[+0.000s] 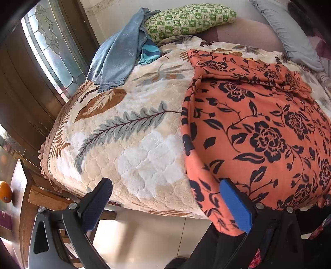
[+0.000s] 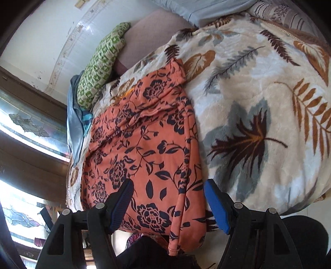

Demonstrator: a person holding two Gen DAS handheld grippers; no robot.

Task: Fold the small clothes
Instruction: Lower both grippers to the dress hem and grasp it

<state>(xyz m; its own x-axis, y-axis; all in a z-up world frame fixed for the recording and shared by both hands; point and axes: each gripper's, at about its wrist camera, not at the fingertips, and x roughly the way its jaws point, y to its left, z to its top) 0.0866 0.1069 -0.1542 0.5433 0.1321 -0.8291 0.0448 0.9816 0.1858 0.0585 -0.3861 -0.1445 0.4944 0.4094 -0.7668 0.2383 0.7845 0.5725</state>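
- Left wrist view: an orange floral garment point(image 1: 258, 128) lies spread on a bed covered by a leaf-print blanket point(image 1: 128, 144). Its near end hangs over the bed's front edge.
- Left gripper point(image 1: 165, 202) hovers above that front edge, jaws wide apart and holding nothing. Its blue-padded finger point(image 1: 235, 204) sits over the garment's near left corner; the other finger is over bare blanket.
- Garment's long axis runs away from the fingers, from the front edge toward the pillows. Its left side edge lies just right of the gap between the jaws.
- Right wrist view: the right gripper point(image 2: 167, 204) hovers over the same garment point(image 2: 144, 144) at its near right part, jaws wide apart, nothing gripped. The garment's hanging hem shows between the fingers, untouched as far as I can tell.
- Each gripper faces its own near corner, so neither is clearly nearer; the right seems more centred over cloth.
- Likely next step, judging from this: pinch the near hem at both corners and carry it away toward the far end.
- Open room: bare blanket lies on both sides of the garment. A blue cloth point(image 1: 115, 58) and a green pillow point(image 1: 190, 18) sit well beyond the far end, to the left. A wooden chair point(image 1: 26, 198) stands near the bed's left corner.
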